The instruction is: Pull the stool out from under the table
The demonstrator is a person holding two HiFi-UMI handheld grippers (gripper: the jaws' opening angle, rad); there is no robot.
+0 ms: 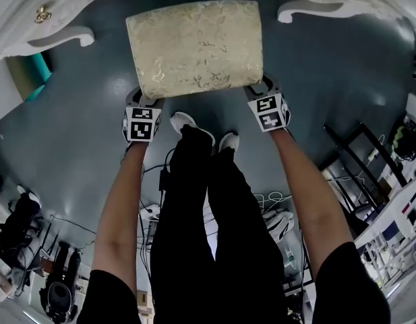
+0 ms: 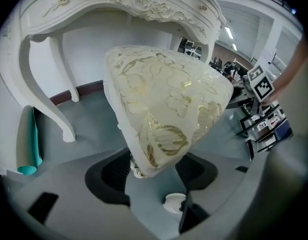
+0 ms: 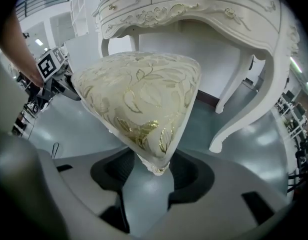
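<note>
The stool [image 1: 194,46] has a cream cushion with a gold leaf pattern and stands on the grey floor in front of the white carved table [image 1: 59,20]. My left gripper [image 1: 145,100] holds its near left corner and my right gripper [image 1: 261,86] its near right corner. In the left gripper view the stool [image 2: 163,99] corner sits between the jaws of the left gripper [image 2: 153,171], with both pads against it. The right gripper view shows the stool [image 3: 139,99] corner pinched the same way in the right gripper [image 3: 153,166]. The stool's legs are hidden.
A curved table leg [image 3: 243,119] stands right of the stool, another table leg [image 2: 49,99] to its left. A teal roll [image 2: 26,149] leans by the left leg. The person's shoes [image 1: 194,123] are just behind the stool. Black frames [image 1: 359,154] and cables [image 1: 268,201] lie to the right rear.
</note>
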